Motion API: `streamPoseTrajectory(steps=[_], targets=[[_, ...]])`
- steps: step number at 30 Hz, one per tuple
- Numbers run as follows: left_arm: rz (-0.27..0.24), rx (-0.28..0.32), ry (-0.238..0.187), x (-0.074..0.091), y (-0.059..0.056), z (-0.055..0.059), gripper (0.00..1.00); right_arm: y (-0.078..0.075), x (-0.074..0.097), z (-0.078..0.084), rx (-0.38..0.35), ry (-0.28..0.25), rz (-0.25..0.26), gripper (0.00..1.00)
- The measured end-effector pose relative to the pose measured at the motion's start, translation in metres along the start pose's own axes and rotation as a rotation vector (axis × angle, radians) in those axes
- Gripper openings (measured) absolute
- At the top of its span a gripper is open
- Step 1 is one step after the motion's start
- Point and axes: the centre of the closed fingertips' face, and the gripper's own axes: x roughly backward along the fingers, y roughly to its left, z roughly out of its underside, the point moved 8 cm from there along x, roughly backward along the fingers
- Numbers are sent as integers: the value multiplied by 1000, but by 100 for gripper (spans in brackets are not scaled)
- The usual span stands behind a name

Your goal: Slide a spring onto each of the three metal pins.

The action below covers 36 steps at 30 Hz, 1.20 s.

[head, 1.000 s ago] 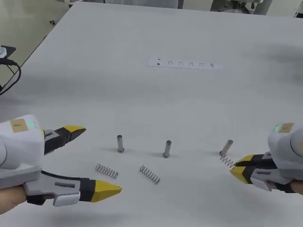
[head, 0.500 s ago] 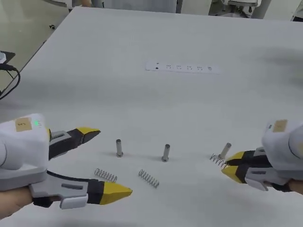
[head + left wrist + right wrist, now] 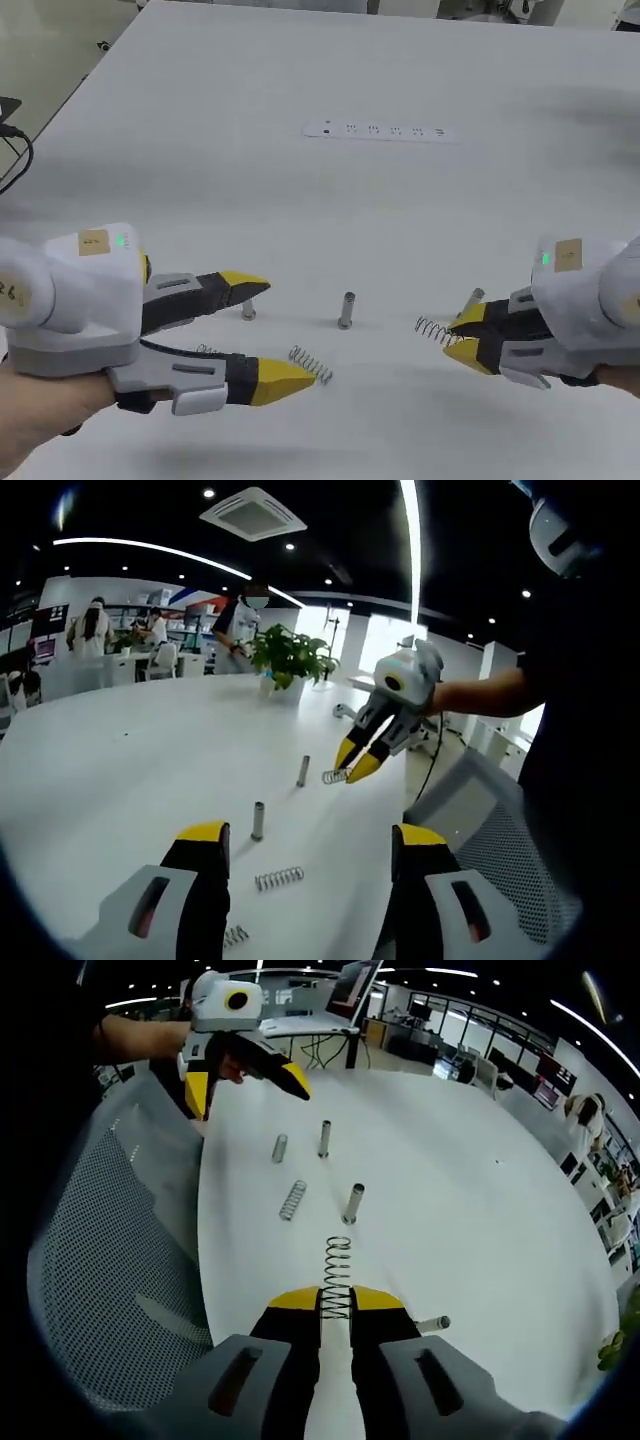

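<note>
- The light, likely floppy spring is pinched by one end in the fingers of the right gripper, a pin at one o'clock.
- The fingers of the left gripper are spread.

On my white workbench: three metal pins, two loose springs, and seemingly a power strip.

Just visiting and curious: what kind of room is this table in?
Probably an open-plan office or lab: people in the background, a potted plant, and a mesh office chair beside the big white table.
</note>
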Motion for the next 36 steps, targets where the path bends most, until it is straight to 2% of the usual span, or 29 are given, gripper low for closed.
streamPoseTrajectory(steps=[4, 9, 13, 20, 27, 33, 36], targets=[[29, -11, -3, -13, -2, 0, 57, 2, -1, -5, 35, -9, -18, 8], [84, -68, 38, -31, -5, 6, 50, 4, -1, -9, 89, -6, -37, 8], [106, -107, 51, -42, -6, 9, 47, 6, -3, -11, 121, -7, -57, 8], [159, -158, 45, -60, -12, 8, 38, 16, -7, -16, 188, -33, -105, 8], [186, -147, 27, -76, -12, 6, 32, 20, -6, -18, 227, -61, -114, 8], [223, -139, 9, -86, -19, 4, 26, 23, -2, -23, 266, -96, -123, 8], [231, -138, 3, -88, -21, 3, 26, 24, 0, -24, 279, -103, -123, 8]])
